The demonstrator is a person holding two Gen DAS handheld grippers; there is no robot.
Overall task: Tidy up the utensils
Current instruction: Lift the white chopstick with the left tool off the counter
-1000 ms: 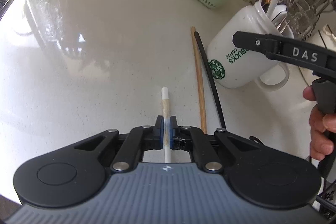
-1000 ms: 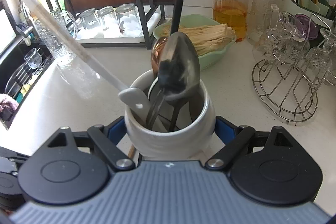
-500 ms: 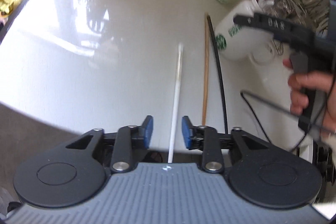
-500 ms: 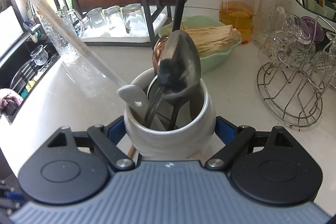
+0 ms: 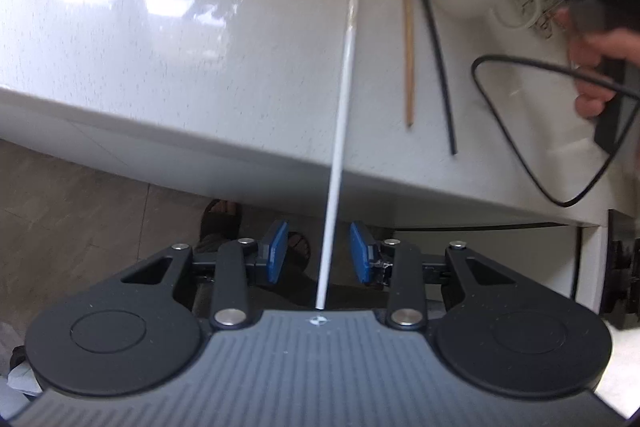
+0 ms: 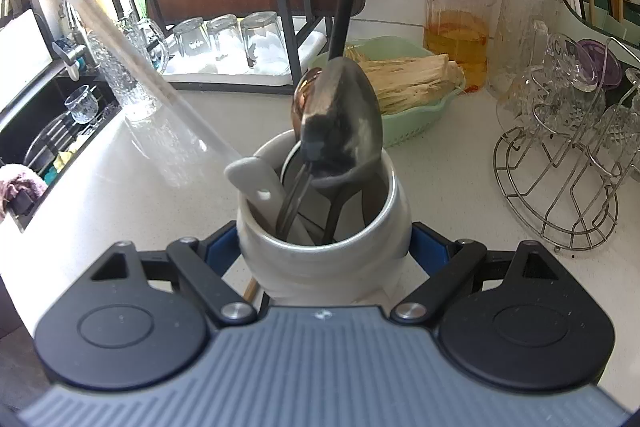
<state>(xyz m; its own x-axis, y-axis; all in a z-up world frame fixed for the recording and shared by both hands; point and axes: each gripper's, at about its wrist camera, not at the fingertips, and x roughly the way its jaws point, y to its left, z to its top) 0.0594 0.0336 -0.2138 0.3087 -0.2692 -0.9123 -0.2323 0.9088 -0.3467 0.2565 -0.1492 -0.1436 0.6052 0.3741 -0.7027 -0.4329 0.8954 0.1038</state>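
The left gripper (image 5: 318, 253), fingers apart around the white chopstick (image 5: 343, 95) overhanging the surface (image 5: 160, 67), should close squarely on it, while the right gripper (image 6: 324, 247) clamps the mug (image 6: 320, 239) of utensils steady.

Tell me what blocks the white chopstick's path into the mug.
The mug mouth is crowded: a large spoon, white spatula and dark handles fill it. The white chopstick lies loose between the open left gripper pads.

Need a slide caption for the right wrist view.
Right tongs clamp a white mug of utensils on the counter.
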